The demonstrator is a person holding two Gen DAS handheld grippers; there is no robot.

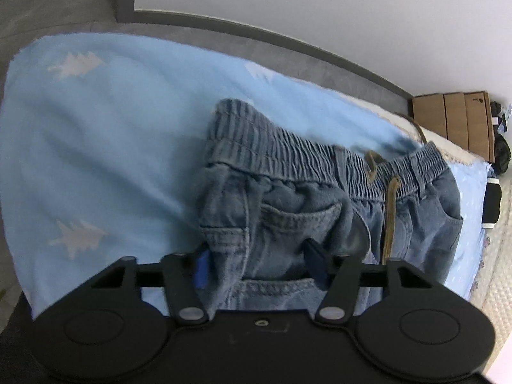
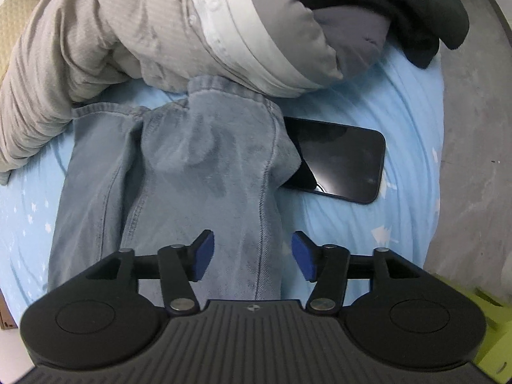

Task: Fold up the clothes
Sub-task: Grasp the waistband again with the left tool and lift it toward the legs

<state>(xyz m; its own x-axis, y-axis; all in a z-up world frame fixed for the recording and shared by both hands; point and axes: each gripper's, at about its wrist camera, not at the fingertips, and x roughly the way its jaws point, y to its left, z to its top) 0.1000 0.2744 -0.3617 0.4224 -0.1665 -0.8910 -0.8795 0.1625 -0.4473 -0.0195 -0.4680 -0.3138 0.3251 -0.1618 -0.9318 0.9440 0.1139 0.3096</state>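
Blue denim jeans lie on a light blue sheet. In the left wrist view their elastic waistband [image 1: 288, 150] with a tan drawstring [image 1: 391, 211] lies ahead, and my left gripper [image 1: 259, 265] stands open around the bunched pocket area [image 1: 281, 224], denim between the blue pads. In the right wrist view the jeans' legs [image 2: 198, 172] stretch away from me, one leg folded over the other. My right gripper [image 2: 252, 254] is open with its pads on either side of the upper leg.
A black phone [image 2: 339, 160] lies on the sheet [image 2: 400, 102] right of the legs, partly under them. A grey padded jacket [image 2: 134, 32] and dark clothes [image 2: 384, 3] are piled beyond the hems. A grey bed frame [image 1: 288, 51] and brown cardboard box [image 1: 454, 121] stand behind.
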